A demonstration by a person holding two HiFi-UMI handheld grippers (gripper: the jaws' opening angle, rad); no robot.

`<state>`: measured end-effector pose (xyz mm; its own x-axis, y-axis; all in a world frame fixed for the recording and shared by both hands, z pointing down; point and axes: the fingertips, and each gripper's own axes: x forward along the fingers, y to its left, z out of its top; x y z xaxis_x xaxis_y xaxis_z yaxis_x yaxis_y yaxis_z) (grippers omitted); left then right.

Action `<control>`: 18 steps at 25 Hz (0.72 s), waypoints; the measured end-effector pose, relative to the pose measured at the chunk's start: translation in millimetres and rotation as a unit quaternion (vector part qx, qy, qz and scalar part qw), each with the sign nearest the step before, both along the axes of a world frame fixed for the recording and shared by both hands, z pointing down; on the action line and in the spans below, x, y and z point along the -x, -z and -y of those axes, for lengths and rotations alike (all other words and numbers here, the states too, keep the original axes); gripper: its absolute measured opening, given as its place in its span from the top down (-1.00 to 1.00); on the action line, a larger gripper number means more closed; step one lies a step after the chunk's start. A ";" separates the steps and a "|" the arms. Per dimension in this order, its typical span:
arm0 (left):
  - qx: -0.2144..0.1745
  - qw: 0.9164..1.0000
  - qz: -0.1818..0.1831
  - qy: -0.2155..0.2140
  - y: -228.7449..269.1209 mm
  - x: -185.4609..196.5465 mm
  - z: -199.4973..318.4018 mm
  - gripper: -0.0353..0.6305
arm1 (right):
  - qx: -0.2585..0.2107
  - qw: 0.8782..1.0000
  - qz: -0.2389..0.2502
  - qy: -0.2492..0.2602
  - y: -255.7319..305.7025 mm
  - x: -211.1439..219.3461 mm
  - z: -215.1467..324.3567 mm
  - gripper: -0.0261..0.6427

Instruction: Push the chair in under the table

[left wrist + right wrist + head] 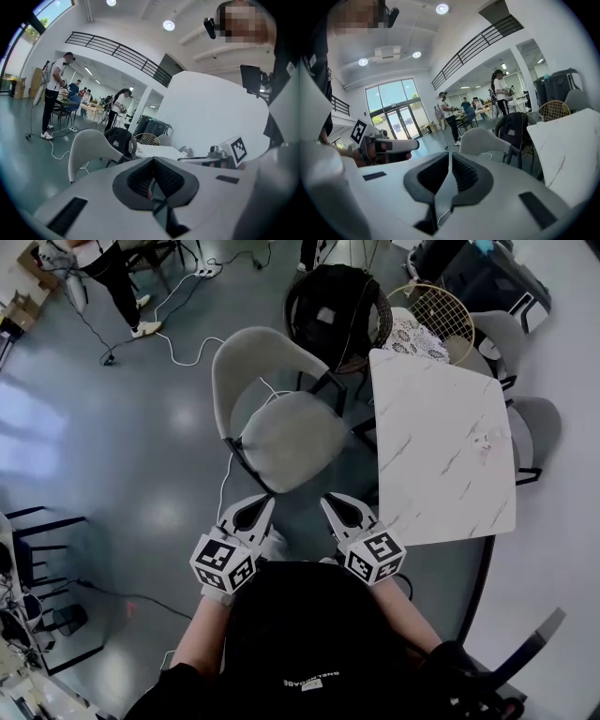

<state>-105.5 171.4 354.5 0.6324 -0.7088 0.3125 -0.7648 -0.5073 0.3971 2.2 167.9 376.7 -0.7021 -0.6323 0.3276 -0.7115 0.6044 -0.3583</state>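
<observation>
On left gripper (266, 503) and right gripper (330, 502), jaws are pressed together, empty. Ahead, the grey padded chair (286, 437) is rigid, likely light; push its backrest.

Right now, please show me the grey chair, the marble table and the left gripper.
grey chair (292, 439): head view, seat middle.
marble table (439, 432): head view, bare top.
left gripper (267, 503): head view, between its fingertips.

Bare floor (141, 446) lies left of the chair (286, 432), the table (441, 456) close on its right.

Marble-look table (441, 427), cloth-covered chair (291, 437)
</observation>
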 end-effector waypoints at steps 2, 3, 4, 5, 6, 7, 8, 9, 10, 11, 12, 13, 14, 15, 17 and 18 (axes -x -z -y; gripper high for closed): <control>0.006 1.000 0.001 -0.007 -3.6 19.9 12.4 0.88 | 0.005 1.000 -0.003 -0.009 -1.4 14.2 15.4 0.88; 0.008 1.000 0.001 -0.007 -5.9 30.4 18.5 0.88 | 0.009 1.000 -0.006 -0.012 -2.9 21.5 21.9 0.88; 0.011 1.000 0.002 -0.005 -8.1 41.2 24.6 0.88 | 0.011 1.000 -0.009 -0.015 -4.5 28.9 27.7 0.88; 0.013 1.000 0.002 -0.002 -9.9 51.7 30.4 0.88 | 0.012 1.000 -0.014 -0.016 -6.0 36.1 32.7 0.88; 0.015 1.000 0.002 0.002 -11.4 61.7 35.7 0.88 | 0.012 1.000 -0.019 -0.016 -7.2 43.2 36.8 0.88; 0.017 1.000 0.004 0.005 -12.6 70.9 40.3 0.88 | 0.013 1.000 -0.022 -0.014 -8.4 49.7 40.2 0.88; 0.019 1.000 0.007 0.008 -13.9 79.2 44.4 0.88 | 0.016 0.999 -0.025 -0.012 -9.9 55.7 43.0 0.88; 0.022 1.000 0.012 0.012 -15.6 86.7 48.1 0.88 | 0.020 0.999 -0.028 -0.009 -11.7 61.0 45.6 0.88; 0.025 0.999 0.017 0.015 -17.5 93.3 51.4 0.88 | 0.024 0.999 -0.030 -0.005 -13.7 65.6 48.1 0.88; 0.028 0.999 0.021 0.018 -19.6 98.9 54.3 0.88 | 0.027 0.999 -0.034 -0.001 -15.9 69.4 50.4 0.87; 0.033 0.999 0.025 0.022 -21.9 103.3 56.6 0.88 | 0.029 0.999 -0.041 0.003 -18.2 72.4 52.3 0.87; 0.037 0.999 0.028 0.025 -24.3 106.5 58.6 0.88 | 0.028 0.998 -0.050 0.008 -20.2 74.8 54.1 0.87; 0.041 0.998 0.031 0.027 -26.6 108.7 60.6 0.88 | 0.024 0.998 -0.059 0.013 -21.8 77.0 56.3 0.87; 0.044 0.998 0.034 0.029 -28.6 110.2 63.2 0.88 | 0.021 0.997 -0.066 0.019 -23.0 78.9 59.2 0.87; 0.048 0.997 0.038 0.035 -32.1 111.2 70.0 0.88 | 0.020 0.997 -0.066 0.028 -25.0 82.0 67.2 0.87; 0.050 0.997 0.040 0.039 -33.5 110.7 73.7 0.87 | 0.022 0.997 -0.062 0.032 -26.2 83.2 71.6 0.87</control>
